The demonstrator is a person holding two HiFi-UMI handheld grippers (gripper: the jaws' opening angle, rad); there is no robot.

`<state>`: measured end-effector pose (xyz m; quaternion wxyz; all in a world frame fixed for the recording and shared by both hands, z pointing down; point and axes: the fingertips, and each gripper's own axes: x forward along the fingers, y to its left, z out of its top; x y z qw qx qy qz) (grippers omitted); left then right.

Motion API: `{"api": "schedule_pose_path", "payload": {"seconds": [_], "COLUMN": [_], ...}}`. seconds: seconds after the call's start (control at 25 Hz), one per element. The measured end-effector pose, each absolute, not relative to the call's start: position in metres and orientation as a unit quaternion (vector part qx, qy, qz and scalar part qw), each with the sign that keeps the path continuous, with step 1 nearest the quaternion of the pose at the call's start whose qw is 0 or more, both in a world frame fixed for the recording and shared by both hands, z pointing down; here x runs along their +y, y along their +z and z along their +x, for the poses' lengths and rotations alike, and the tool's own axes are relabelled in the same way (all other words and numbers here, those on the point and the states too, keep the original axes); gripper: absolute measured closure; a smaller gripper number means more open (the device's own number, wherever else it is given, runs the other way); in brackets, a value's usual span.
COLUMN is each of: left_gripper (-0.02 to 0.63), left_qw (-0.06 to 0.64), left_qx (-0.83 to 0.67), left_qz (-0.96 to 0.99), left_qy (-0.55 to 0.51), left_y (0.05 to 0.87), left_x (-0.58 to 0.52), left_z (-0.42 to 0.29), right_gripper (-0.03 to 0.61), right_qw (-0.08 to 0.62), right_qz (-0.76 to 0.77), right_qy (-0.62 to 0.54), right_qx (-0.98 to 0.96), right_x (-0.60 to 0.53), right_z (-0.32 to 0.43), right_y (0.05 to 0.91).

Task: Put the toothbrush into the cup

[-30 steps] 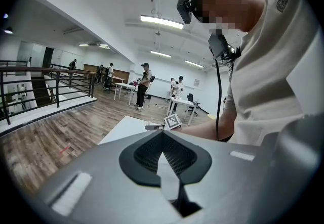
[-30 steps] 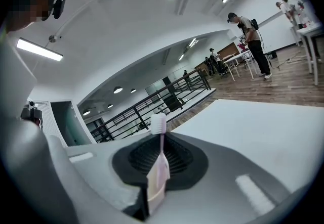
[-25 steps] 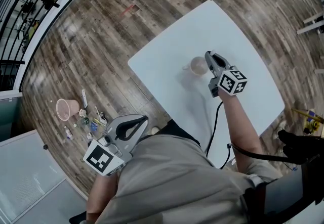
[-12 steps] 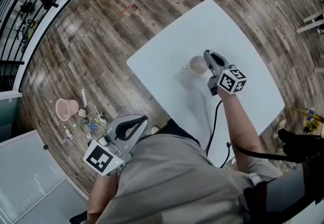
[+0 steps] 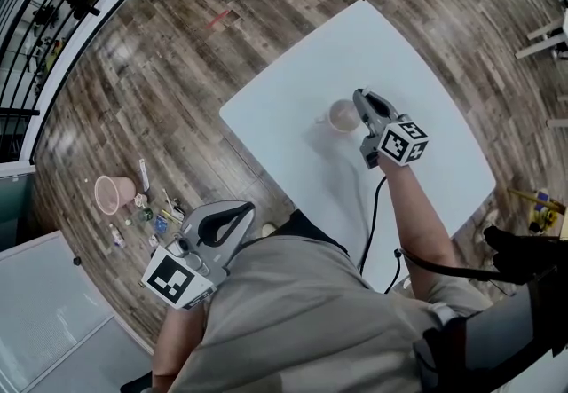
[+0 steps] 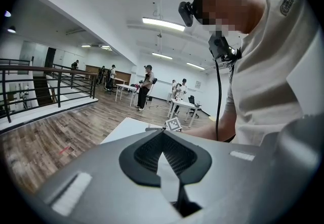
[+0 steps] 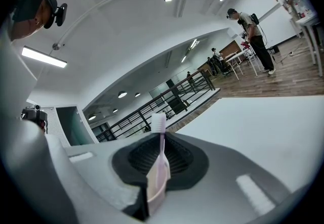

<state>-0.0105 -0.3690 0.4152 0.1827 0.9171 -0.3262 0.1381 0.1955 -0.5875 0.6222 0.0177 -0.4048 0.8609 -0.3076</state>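
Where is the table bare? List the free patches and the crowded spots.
The white table is bare nearly everywhere: the far corner beyond the cup, the left corner, and the wide stretch right of the right gripper. Crowded only around the cup, where that gripper holds the toothbrush close beside it.

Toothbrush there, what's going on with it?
A person holds a tool in each hand. The right tool is shut on a pink toothbrush, right beside the cup on the white table; the toothbrush is not in the cup yet. The left tool is shut, empty, away from the table.
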Motion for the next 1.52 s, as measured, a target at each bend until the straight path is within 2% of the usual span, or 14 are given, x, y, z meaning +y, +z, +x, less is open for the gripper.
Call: {"api": "schedule_pose_path", "payload": {"seconds": [0.2,0.88,1.28,1.52], "left_gripper": [0.609,0.609,0.609,0.609], "left_qw": [0.163,0.158,0.154,0.15], "left_qx": [-0.33,-0.333,-0.335,-0.331], "left_qz": [0.922,0.922,0.922,0.924], "left_qy": [0.123,0.122,0.119,0.118], "left_y": [0.41,0.411,0.408,0.405], "left_x": [-0.373,-0.365,-0.355,-0.347], "left_z": [-0.011,-0.014,-0.017,-0.019], "right_gripper": [0.548,0.501,0.414,0.414], "right_qw": [0.016,0.008,-0.006,-0.009], "right_qz": [-0.398,-0.392,-0.393,-0.403], "right_qy": [-0.31,-0.309,-0.309,-0.302], "right_qx": [0.863,0.867,0.866,0.864], "right_x": [-0.589,-0.584,-0.579,-0.576], "right_z": [0.194,0.19,0.187,0.191], "right_y": [0.624,0.626,0.627,0.622]}}
